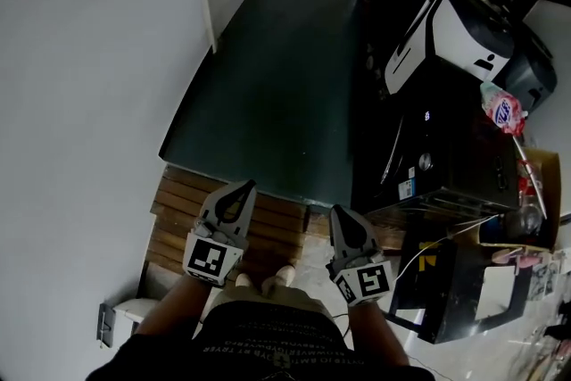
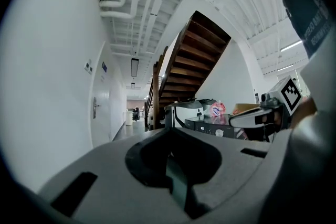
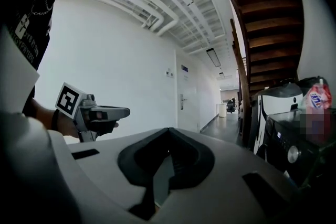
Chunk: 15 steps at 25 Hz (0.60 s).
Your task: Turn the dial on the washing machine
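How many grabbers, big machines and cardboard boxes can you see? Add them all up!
Grippers: 2, the left gripper and the right gripper, both with jaws together
Machines: 2, the black washing machine and the white-and-black machine
Cardboard box: 1
Total: 5

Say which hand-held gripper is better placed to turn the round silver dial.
Probably right: the right hand-held gripper sits nearer the round silver dial on the black washing machine; the left hand-held gripper is farther.
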Motion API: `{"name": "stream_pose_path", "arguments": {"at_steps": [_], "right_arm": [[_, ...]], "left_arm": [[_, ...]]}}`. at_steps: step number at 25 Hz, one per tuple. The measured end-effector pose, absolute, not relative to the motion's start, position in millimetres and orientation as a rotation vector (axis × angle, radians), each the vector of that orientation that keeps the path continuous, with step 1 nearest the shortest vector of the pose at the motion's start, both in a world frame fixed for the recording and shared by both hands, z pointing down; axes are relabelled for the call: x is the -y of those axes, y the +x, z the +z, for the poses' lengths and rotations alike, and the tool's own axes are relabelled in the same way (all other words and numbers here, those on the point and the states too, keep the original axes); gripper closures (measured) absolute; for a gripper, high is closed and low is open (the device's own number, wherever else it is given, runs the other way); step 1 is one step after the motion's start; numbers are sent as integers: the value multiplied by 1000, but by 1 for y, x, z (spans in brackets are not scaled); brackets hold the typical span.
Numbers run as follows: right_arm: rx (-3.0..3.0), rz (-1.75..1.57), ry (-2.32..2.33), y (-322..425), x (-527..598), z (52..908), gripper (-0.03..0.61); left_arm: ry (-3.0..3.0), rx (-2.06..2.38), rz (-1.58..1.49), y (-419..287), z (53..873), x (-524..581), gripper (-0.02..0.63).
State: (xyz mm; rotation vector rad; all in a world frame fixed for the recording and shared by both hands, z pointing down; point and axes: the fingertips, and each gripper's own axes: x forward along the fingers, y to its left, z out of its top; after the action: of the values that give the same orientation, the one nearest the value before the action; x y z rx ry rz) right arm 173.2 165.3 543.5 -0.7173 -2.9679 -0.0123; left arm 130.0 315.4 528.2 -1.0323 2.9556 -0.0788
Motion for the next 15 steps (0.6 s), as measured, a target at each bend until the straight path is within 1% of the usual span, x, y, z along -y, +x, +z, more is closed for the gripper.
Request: {"name": "stream_pose_path", "arguments": {"at_steps": [11,15], "right_arm": [[3036,-77,-666,163,-97,521,581],[3035,-51,-641,157,-81,519,582]], "left_arm": [[-929,-2960,-204,132,498,-264,611],[-860,-2954,-182,132,482,-259,611]]}}
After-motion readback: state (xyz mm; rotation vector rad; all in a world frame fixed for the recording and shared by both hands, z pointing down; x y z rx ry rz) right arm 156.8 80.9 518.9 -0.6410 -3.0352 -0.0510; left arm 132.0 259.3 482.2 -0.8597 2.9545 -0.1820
